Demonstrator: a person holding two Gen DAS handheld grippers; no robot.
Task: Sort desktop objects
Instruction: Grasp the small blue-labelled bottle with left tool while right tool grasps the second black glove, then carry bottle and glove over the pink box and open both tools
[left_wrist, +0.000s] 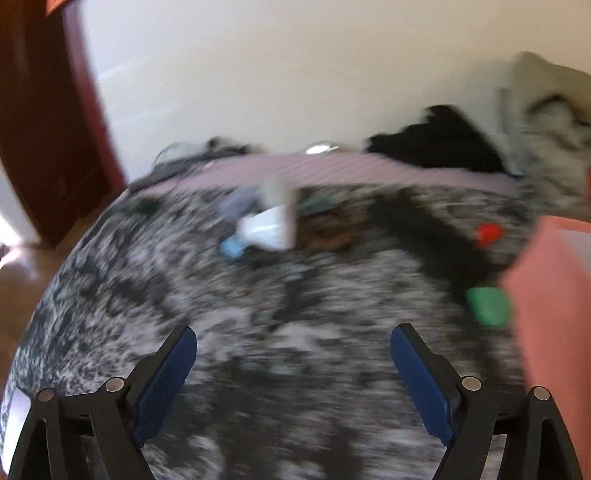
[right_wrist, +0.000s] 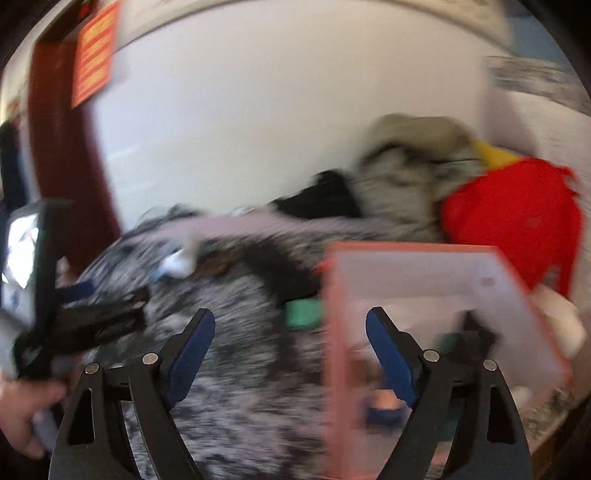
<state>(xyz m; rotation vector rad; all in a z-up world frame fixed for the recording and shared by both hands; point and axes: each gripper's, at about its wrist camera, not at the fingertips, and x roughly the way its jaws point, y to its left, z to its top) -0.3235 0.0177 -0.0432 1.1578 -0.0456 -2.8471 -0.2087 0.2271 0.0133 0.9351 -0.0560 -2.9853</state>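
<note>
Both tools empty, blue-padded jaws spread wide: left gripper (left_wrist: 293, 341) and right gripper (right_wrist: 290, 325) above the mottled grey-and-black blanket (left_wrist: 258, 332). Best to slow down, let the blur settle, then approach one item squarely. Nearest, a small green block (left_wrist: 488, 305) just beside the pink translucent plastic box (right_wrist: 424, 295); inside, dark and blue shapes, too smeared to name. Farther off, a small red piece (left_wrist: 488, 234) and a white bottle-like object with blue cap (left_wrist: 264, 230).

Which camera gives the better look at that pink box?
The right wrist view: the pink box shows its whole open rim and blurry things inside, with the open right claw just above it. The left wrist view catches only one pink side at its right edge.
</note>
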